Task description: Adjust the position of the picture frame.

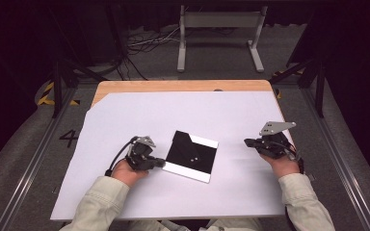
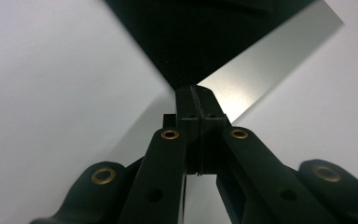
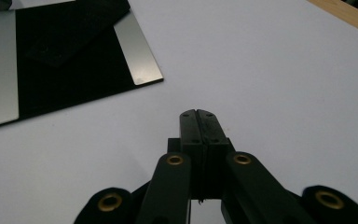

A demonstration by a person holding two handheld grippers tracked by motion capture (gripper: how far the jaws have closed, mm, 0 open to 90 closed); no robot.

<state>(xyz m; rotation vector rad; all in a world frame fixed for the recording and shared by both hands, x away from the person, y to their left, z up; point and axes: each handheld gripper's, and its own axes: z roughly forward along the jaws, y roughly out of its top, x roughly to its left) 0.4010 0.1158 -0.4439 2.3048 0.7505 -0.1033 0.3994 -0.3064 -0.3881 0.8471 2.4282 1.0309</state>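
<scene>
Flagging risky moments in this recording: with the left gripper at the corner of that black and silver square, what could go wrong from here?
1. The left gripper has its jaws closed at one corner of the flat square plate; lifting from a corner could let the plate pivot or slip out.
2. The plate lies on a loose-looking white sheet, so a push might slide the plate instead.
3. The right gripper sits closed and apart, giving no support.
</scene>
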